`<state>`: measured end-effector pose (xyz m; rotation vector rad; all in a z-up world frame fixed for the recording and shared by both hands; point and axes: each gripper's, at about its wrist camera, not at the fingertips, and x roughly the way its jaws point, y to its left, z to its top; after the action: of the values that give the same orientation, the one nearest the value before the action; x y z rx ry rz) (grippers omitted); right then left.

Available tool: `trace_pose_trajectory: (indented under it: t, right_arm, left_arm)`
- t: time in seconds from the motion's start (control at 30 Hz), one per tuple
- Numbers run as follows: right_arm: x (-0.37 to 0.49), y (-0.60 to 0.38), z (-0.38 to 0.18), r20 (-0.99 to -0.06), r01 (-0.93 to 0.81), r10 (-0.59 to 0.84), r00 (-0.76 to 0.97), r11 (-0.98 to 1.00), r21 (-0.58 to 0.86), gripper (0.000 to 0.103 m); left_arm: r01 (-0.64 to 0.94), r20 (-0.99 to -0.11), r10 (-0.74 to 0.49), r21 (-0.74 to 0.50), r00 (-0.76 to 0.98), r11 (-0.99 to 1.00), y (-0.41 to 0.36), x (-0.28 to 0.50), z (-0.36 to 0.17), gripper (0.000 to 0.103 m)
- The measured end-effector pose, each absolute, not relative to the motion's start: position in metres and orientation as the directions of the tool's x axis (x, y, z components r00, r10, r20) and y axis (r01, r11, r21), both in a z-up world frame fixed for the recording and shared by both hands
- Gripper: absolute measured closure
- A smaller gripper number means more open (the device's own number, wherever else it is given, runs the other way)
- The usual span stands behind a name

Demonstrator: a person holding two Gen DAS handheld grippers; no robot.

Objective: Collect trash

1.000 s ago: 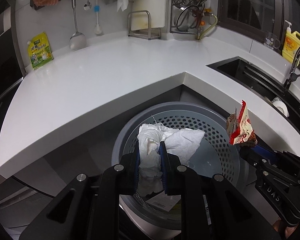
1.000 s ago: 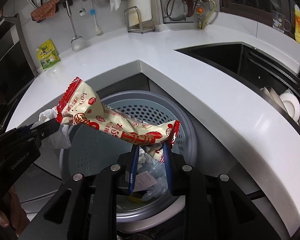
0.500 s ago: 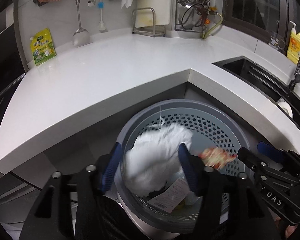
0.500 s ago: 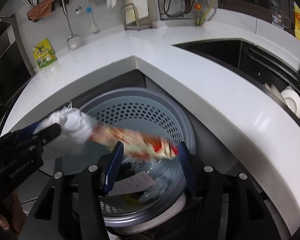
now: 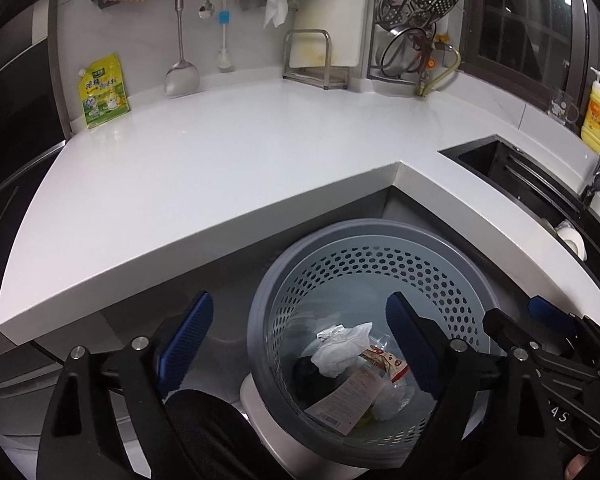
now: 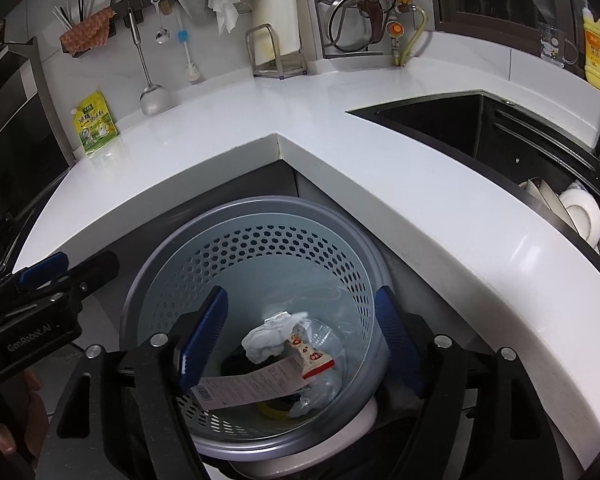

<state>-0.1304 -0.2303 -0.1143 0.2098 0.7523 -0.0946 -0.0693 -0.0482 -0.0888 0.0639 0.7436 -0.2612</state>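
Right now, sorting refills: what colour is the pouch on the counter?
Yellow-green pouch; left wrist view.

Left gripper (image 5: 300, 332): I held it angled downward, jaws opening and already wide, nothing between the blue pads (image 5: 188, 336). The black finger arms splayed outward from the base, each with two silver bolts showing.

Right gripper (image 6: 300, 336): I held it at the same downward angle, jaws opening, somewhat less wide than the left, nothing clamped between its pads (image 6: 204, 336).

Relative placement: the two tools sat side by side, near but apart, tips roughly level. From the left tool, the right one's black fingertip and blue pad showed just off its right finger. From the right tool, the left one lay off its left finger.

Hand: part of my hand (image 6: 12, 436) showed beneath the left tool's body.
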Motion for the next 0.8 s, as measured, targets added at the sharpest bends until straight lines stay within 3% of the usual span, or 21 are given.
trace_pose_trajectory:
  t: [0.27, 0.8]
  right_arm:
    - [-0.132, -0.227, -0.110, -0.677, 0.164, -0.014, 0.736, 0.974, 0.158, 0.026]
    - [-0.132, -0.225, -0.105, -0.687, 0.187, -0.039, 0.726, 0.972, 0.143, 0.026]
  left_arm:
    - [0.252, -0.650, -0.206, -0.023, 0.731, 0.967, -0.045, -0.074, -0.080, 0.007]
    - [0.226, -0.655, -0.182, -0.017, 0.734, 0.974, -0.038, -0.073, -0.075, 0.006]
